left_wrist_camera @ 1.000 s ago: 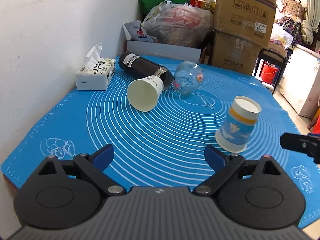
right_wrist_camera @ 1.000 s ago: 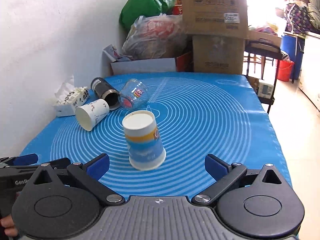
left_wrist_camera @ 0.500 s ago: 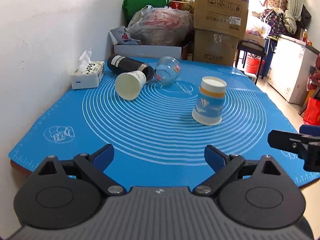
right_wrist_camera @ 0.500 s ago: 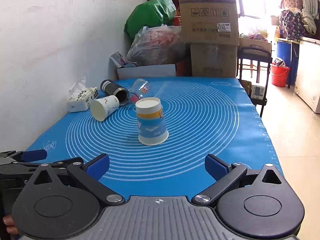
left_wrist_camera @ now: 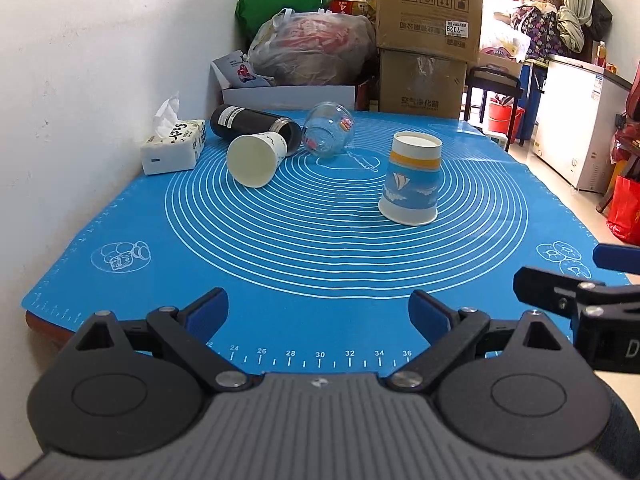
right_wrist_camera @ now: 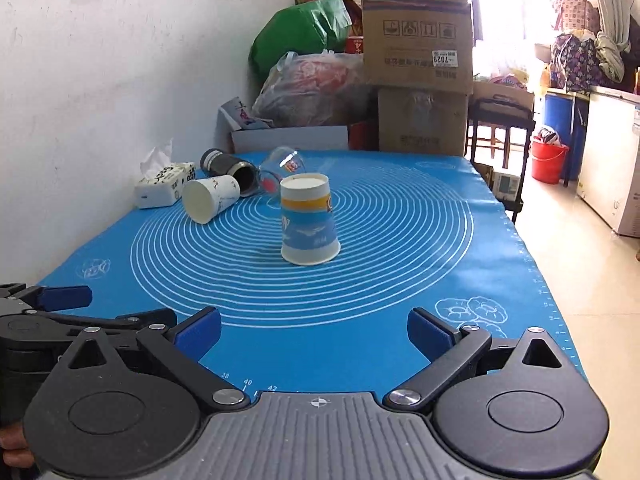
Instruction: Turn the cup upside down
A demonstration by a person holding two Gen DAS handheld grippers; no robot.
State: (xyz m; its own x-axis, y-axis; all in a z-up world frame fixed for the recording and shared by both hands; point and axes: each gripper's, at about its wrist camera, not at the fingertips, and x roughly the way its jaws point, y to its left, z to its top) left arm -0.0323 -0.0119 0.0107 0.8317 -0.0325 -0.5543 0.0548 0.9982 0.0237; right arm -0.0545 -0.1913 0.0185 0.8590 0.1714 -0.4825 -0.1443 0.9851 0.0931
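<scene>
A blue-and-white paper cup with a yellow band [left_wrist_camera: 412, 182] stands upside down, mouth on the blue mat [left_wrist_camera: 280, 248]; it also shows in the right wrist view [right_wrist_camera: 309, 222]. My left gripper [left_wrist_camera: 320, 312] is open and empty over the mat's near edge, well short of the cup. My right gripper [right_wrist_camera: 314, 330] is open and empty, also back at the near edge. The right gripper's fingers [left_wrist_camera: 560, 296] show at the right of the left wrist view. The left gripper's fingers [right_wrist_camera: 64, 298] show at the left of the right wrist view.
A white paper cup [left_wrist_camera: 256, 156], a black flask [left_wrist_camera: 252, 122] and a clear glass [left_wrist_camera: 328, 130] lie on their sides at the back left. A tissue box [left_wrist_camera: 174, 146] sits by the white wall. Bags and cardboard boxes [left_wrist_camera: 428, 36] stand behind the table.
Both grippers have drawn back from the cup toward the near edge of the mat, staying open. The upside-down cup has stayed in place and looks farther away.
</scene>
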